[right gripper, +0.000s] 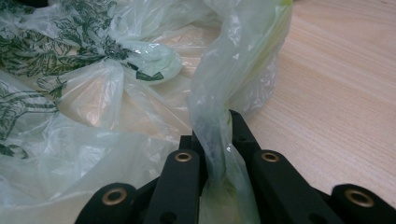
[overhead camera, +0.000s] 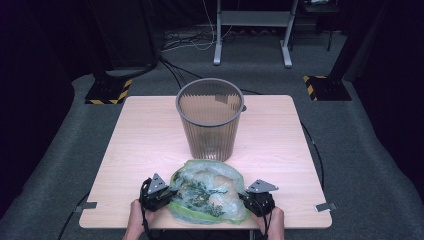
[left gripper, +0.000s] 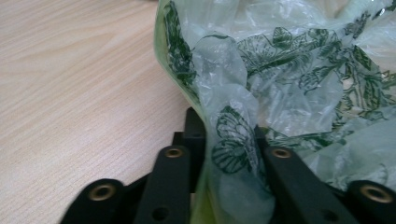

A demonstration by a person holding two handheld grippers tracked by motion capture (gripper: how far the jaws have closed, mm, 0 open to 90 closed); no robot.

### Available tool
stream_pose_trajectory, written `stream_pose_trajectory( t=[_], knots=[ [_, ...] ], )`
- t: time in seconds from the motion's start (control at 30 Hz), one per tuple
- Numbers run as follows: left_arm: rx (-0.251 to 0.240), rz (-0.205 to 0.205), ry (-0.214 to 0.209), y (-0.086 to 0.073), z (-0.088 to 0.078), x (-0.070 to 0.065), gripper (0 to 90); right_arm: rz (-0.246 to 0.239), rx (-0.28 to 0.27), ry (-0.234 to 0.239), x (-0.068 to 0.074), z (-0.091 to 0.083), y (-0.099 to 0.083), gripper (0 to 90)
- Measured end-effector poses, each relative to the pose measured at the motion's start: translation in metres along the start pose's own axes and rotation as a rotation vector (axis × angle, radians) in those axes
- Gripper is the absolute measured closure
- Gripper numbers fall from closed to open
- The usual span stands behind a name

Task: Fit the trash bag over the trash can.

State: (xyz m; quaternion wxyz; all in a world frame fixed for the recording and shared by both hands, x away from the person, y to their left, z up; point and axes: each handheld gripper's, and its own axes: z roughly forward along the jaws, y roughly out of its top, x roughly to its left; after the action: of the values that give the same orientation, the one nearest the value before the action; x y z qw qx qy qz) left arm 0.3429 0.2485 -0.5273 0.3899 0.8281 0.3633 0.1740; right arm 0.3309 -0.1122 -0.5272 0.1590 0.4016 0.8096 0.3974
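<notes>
Both grippers are on the plastic bag (overhead camera: 209, 192) now, one at each side, and this is the gripping step: getting a hold on the film before anything gets lifted. The bag, pale green with a dark leaf print, lies crumpled on the table (overhead camera: 150, 135) just in front of the waste bin (overhead camera: 210, 117), on the person's side of it, close to but not touching the bin's base.

Look at the left gripper (overhead camera: 167, 194), sitting at the bag's left edge: in the left gripper view its jaws are pinched narrow on a gathered fold of printed film (left gripper: 233, 149), the plastic bunched right between them. Over on the bag's right edge the right gripper (overhead camera: 245, 196) does the same; the right gripper view shows a twisted rope of plain film (right gripper: 217, 135) squeezed between its jaws. So both are clamped on the bag, neither standing wide.

The bin is upright, mouth open, apparently empty, directly beyond the bag. My read is that the bag is meant to go on or into that bin. The next move calls for raising both hands together so the film comes up off the table, then drawing them apart to spread the mouth. The holds are on thin gathered film, so a jerky lift could let it slip; slow and even looks the safer way
</notes>
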Motion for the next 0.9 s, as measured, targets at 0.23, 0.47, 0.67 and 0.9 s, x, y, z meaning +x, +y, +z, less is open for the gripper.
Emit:
stream_pose_trajectory(
  t=[0.23, 0.47, 0.67, 0.9],
  knots=[
    [0.001, -0.026, -0.016, 0.001, 0.001, -0.002, 85.5, 0.019, -0.020, 0.015, -0.003, -0.001, 0.000, 86.3],
    [-0.049, -0.078, -0.043, 0.000, -0.002, 0.003, 86.6, 0.086, -0.093, 0.099, -0.009, -0.008, -0.002, 87.1],
    [-0.107, -0.166, -0.103, -0.001, -0.007, 0.011, 86.9, 0.124, -0.167, 0.141, -0.006, -0.009, 0.000, 87.1],
    [-0.142, -0.193, -0.147, 0.003, -0.014, 0.011, 86.9, 0.188, -0.260, 0.164, -0.007, -0.014, 0.002, 87.1]
  ],
)
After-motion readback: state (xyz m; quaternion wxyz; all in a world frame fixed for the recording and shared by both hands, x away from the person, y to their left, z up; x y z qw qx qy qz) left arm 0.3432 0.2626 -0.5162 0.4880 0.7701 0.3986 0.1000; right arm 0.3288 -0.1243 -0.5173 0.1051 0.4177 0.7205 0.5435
